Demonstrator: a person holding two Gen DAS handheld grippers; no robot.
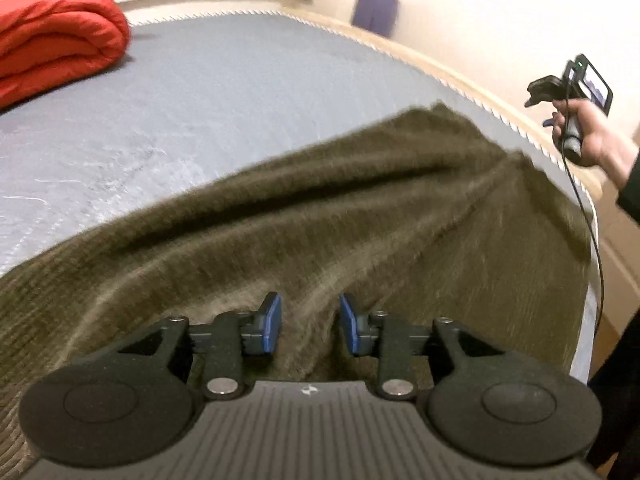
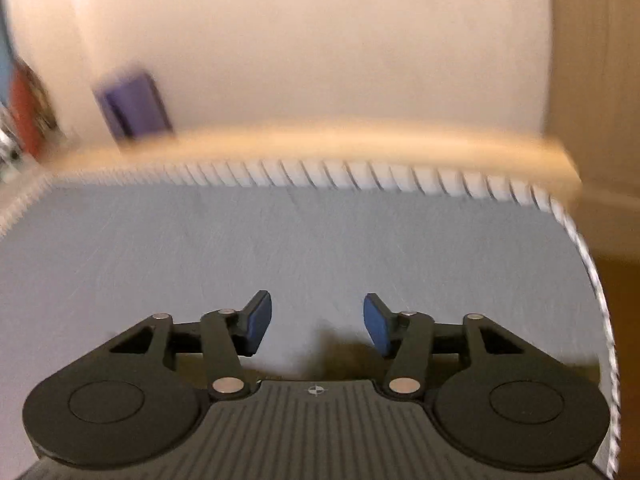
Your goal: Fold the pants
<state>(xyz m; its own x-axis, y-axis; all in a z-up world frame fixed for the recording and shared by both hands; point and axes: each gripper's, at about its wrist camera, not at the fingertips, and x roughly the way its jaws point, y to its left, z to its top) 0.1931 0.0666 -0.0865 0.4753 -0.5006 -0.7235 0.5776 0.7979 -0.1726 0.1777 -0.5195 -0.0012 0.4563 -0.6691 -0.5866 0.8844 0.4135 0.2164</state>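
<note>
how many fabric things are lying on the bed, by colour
olive-brown: 1, the pants, spread over the near part of the grey mattress
red: 1, the folded quilt at the far left
total: 2

The left wrist camera looks steeply down, close over the brown pants point(image 1: 320, 232) on the grey mattress point(image 1: 224, 80), toward the far wall. The right wrist camera sits low above bare mattress, facing that wall. Both catch the mattress edge and a purple patch point(image 1: 375, 12) on the wall.
</note>
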